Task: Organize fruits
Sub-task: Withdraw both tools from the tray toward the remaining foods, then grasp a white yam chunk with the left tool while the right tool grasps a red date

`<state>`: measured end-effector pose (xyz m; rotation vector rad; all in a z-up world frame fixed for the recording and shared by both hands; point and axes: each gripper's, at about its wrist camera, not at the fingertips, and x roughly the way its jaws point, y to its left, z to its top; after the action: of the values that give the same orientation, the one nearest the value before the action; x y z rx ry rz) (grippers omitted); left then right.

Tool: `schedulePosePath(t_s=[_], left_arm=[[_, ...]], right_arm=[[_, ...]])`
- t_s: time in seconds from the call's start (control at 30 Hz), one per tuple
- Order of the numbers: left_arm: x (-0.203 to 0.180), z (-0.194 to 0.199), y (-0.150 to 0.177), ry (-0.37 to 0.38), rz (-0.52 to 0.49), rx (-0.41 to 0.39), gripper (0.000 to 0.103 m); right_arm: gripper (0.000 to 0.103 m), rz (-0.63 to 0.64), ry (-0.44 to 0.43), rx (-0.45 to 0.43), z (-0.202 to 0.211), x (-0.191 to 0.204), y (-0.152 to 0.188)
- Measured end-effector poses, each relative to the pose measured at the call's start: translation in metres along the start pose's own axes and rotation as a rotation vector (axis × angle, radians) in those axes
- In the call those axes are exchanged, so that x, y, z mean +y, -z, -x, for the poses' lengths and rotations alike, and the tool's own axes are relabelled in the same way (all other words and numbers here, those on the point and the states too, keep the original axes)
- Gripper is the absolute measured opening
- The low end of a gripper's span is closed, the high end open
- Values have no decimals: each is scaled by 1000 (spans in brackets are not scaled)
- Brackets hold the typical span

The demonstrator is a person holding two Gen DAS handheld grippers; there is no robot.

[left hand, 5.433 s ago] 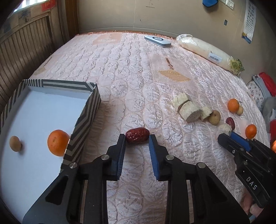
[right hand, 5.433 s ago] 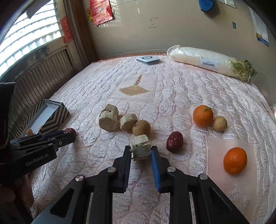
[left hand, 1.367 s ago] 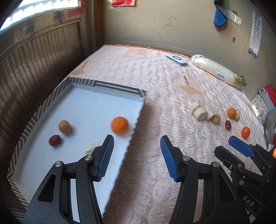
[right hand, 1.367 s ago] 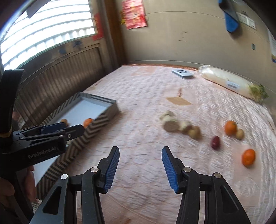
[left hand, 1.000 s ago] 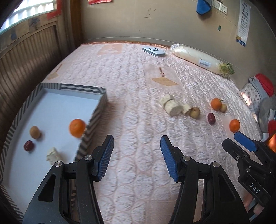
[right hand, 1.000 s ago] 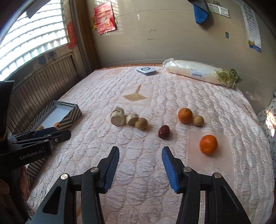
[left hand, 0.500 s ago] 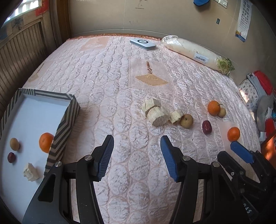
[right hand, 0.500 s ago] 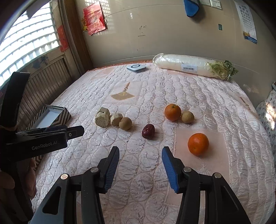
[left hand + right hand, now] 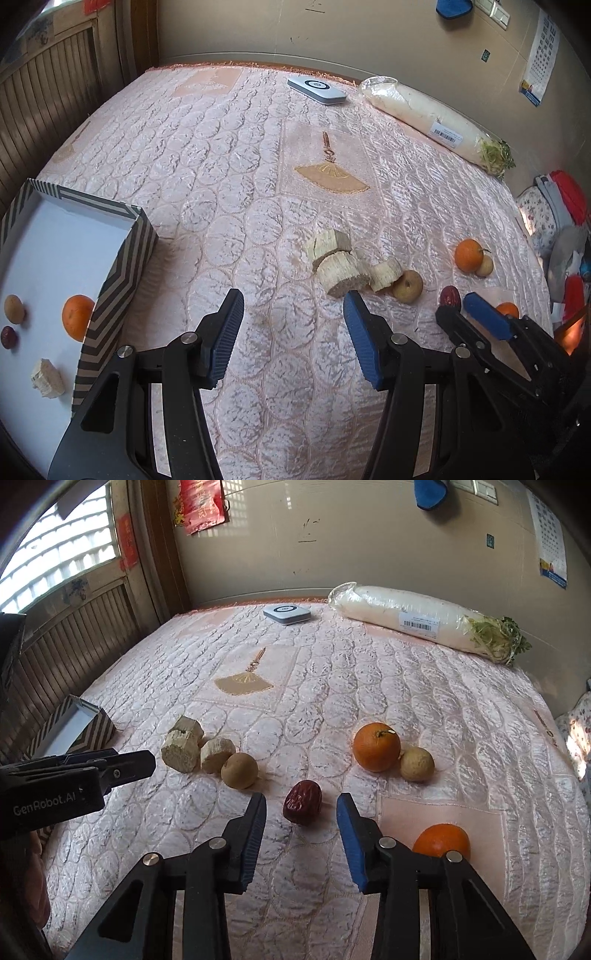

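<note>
Right claw (image 9: 301, 825): your jaws gape empty, now closed in on red date (image 9: 303, 802) between them (half a second ago, farther).
Meaning: grab next.

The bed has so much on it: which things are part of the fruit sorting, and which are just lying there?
Part of the job: box, oranges, red date, brown fruit, pale cut chunks.

Just lying about: wrapped radish, white flat gadget.

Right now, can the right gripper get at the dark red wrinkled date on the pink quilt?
Probably yes. The right gripper is open, and the dark red wrinkled date lies just ahead between its fingers, apart from the round tan fruit. Nothing on the pink quilt blocks it.
</note>
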<state>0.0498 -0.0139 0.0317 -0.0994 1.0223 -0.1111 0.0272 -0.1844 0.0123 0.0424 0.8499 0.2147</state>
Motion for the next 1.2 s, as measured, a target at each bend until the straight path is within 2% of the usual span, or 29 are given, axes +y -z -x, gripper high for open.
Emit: schedulePosePath(t_s=[0.1, 0.5, 0.63, 0.83, 1.03, 1.07, 1.1, 1.13, 1.2], left_arm=[[-2, -3, -1, -1, 0, 2, 56], [-12, -19, -11, 12, 15, 18, 56], [-7, -27, -15, 54, 67, 48, 56], [-11, -32, -22, 74, 89, 68, 57], [-7, -35, -27, 107, 145, 63, 58], [-6, -35, -27, 109, 147, 59, 54], [-6, -35, -26, 120, 145, 59, 43], [-7, -36, -25, 133, 142, 66, 38], [-6, -36, -24, 125, 140, 72, 23]], right_arm=[[21, 13, 27, 33, -11, 1, 1], [21, -36, 28, 29, -4, -12, 6], [21, -36, 22, 28, -4, -12, 6], [21, -32, 20, 29, -5, -12, 6], [21, -30, 19, 29, -5, -11, 6], [21, -29, 19, 29, -5, -11, 6], [21, -28, 20, 29, -4, -11, 6], [21, -28, 19, 28, -4, -10, 6], [21, -31, 17, 28, -4, -11, 6]])
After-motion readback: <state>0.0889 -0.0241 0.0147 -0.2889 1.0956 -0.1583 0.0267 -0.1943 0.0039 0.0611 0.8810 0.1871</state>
